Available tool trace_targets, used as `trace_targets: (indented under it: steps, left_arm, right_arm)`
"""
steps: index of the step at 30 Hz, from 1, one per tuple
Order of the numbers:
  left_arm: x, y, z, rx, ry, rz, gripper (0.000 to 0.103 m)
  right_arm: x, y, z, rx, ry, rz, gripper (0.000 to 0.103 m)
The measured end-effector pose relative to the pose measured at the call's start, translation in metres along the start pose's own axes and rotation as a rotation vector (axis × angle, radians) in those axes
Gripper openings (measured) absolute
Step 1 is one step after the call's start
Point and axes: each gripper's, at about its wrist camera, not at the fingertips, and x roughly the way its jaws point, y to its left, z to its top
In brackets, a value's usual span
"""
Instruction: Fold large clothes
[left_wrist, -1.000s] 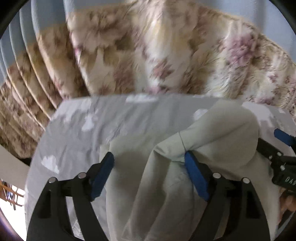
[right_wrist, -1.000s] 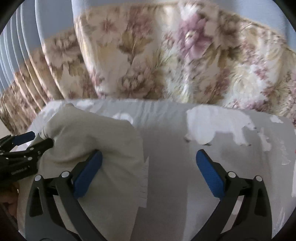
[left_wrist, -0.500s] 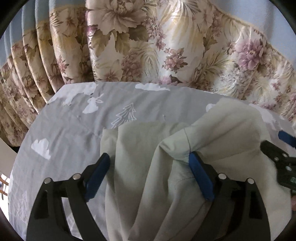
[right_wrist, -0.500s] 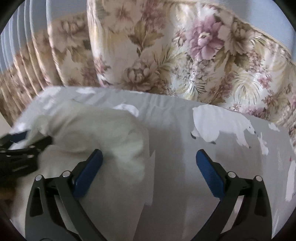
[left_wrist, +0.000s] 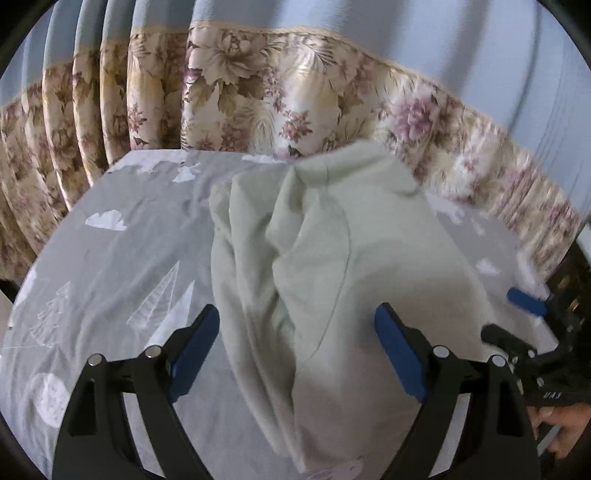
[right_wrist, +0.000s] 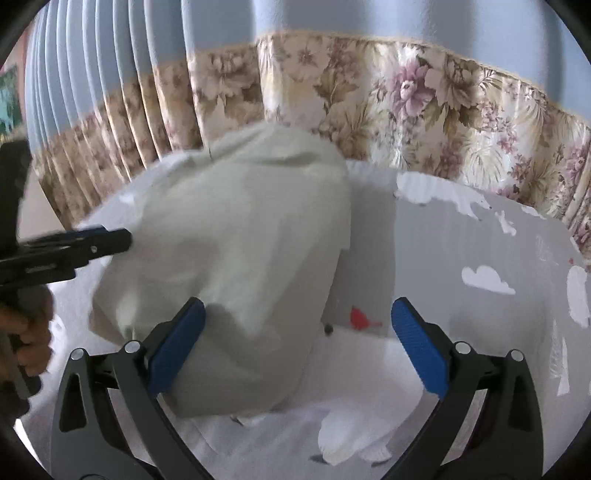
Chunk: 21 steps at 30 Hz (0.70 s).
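A pale green garment (left_wrist: 332, 266) lies folded in a loose heap on a grey printed sheet (left_wrist: 122, 266). My left gripper (left_wrist: 295, 354) is open and empty, with its blue pads on either side of the garment's near end, just above it. In the right wrist view the same garment (right_wrist: 236, 251) lies left of centre. My right gripper (right_wrist: 299, 347) is open and empty, its left pad over the garment's near right edge. Each gripper shows at the side of the other's view: the right one (left_wrist: 524, 321) and the left one (right_wrist: 85, 243).
A floral and blue curtain (left_wrist: 280, 99) hangs close behind the bed's far edge. The grey sheet (right_wrist: 461, 258) with white cloud and tree prints stretches to the right of the garment. A small red print (right_wrist: 360, 319) lies between my right fingers.
Both grippers have drawn back toward me and risen, so more of the sheet and the garment's near end show. Both stayed open. The garment has settled flatter on the sheet.
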Motion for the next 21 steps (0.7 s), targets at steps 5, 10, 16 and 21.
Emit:
trace_targets:
  steps: [5, 10, 16, 21]
  left_arm:
    - [0.013, 0.003, -0.018, -0.027, 0.070, 0.059, 0.088]
    - [0.017, -0.001, -0.029, 0.016, 0.047, 0.123, 0.094]
    - [0.001, 0.006, -0.030, 0.010, 0.007, 0.090, 0.094]
    - [-0.024, 0.009, -0.017, 0.013, -0.044, 0.094, 0.094]
  right_arm:
    - [0.009, 0.006, -0.014, 0.018, 0.022, -0.042, 0.100]
    - [0.011, 0.015, -0.023, -0.026, 0.001, -0.094, 0.100]
    - [-0.009, 0.021, -0.015, -0.063, -0.005, -0.116, 0.100]
    - [-0.033, 0.020, -0.004, -0.069, -0.046, -0.098, 0.100]
